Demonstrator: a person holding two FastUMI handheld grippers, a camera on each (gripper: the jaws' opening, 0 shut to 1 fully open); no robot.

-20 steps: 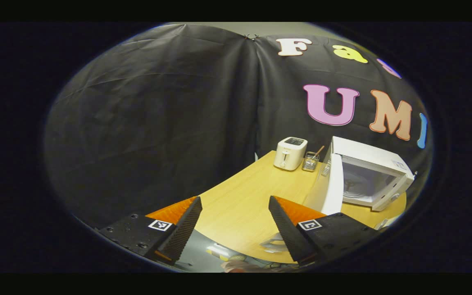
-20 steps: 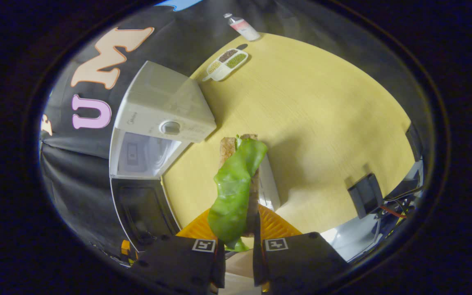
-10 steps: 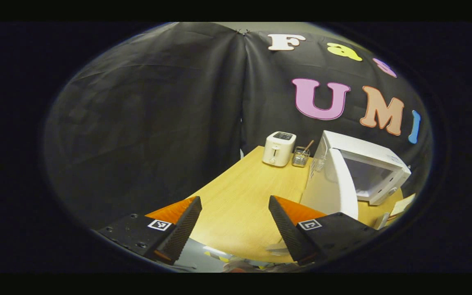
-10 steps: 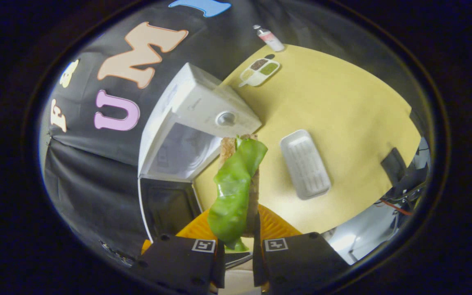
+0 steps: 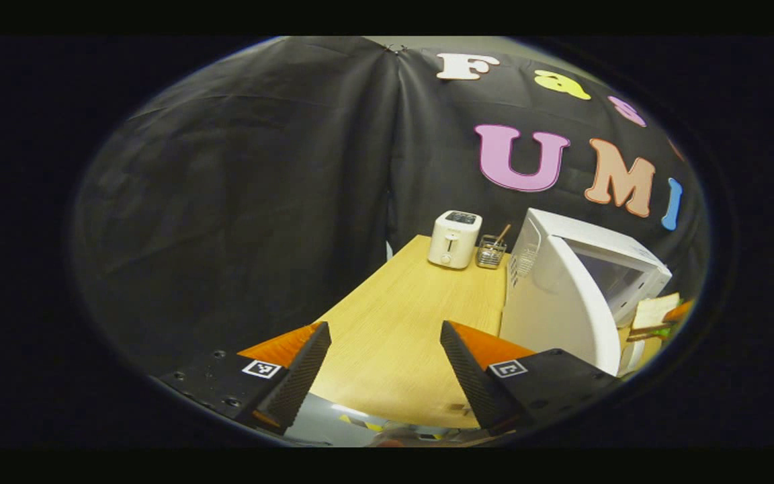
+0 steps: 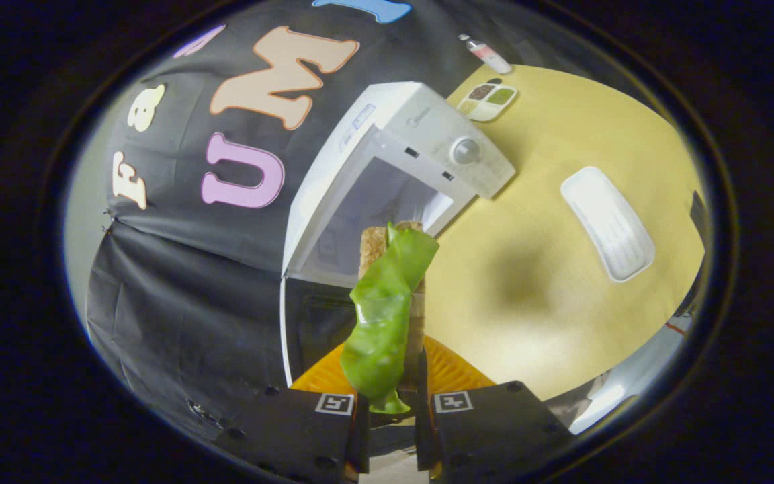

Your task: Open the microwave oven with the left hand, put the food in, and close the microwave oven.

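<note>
My right gripper (image 6: 390,403) clamps the sandwich (image 6: 387,316) before the open microwave (image 6: 387,181); my left gripper (image 5: 383,366) hangs with jaws apart; the drooping lettuce could snag the door (image 6: 313,329) or slip out.

Left gripper view looked from low over the tabletop (image 5: 400,323) edge toward the booth's corner, microwave (image 5: 562,296) near at its right, while right gripper view looked down from above and close, tilted, sharing the microwave (image 6: 394,168) and tabletop (image 6: 562,269).
</note>
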